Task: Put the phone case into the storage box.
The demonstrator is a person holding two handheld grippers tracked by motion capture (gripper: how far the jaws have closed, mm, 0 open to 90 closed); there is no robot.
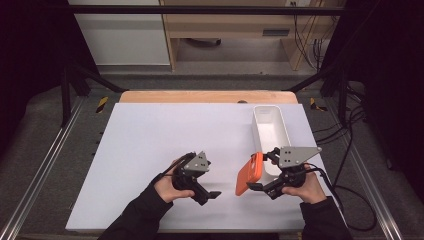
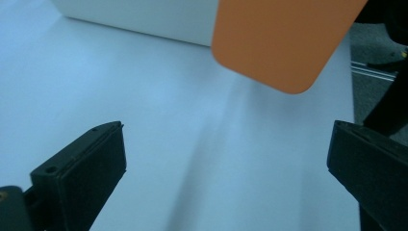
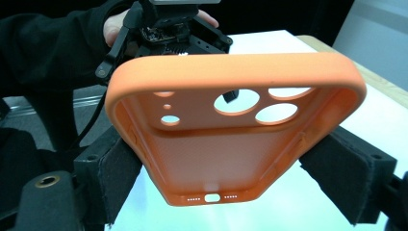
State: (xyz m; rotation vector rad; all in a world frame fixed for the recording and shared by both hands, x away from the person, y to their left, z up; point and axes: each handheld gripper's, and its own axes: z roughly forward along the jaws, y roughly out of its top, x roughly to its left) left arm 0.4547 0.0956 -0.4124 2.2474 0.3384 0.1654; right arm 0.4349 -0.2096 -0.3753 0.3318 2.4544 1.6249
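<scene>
High view — right gripper (image 1: 261,175) holds orange phone case (image 1: 249,173) off the table (image 1: 150,135), just beside white bin (image 1: 270,131); left gripper (image 1: 212,187) near. Left gripper view — jaws wide apart, empty. Right gripper view — jaws clamp case sides; case lifted, destination unknown.

One orange phone case (image 1: 249,174) stands up off the worktop (image 1: 150,145) near its front right corner; the right gripper view shows its hollow inner side (image 3: 226,159) with three large round camera holes and two small ones. One long white bin (image 1: 270,131) lies along the right edge. There are two grippers, the left gripper (image 1: 212,194) and the right gripper (image 1: 260,170), and two hands, one on each.
</scene>
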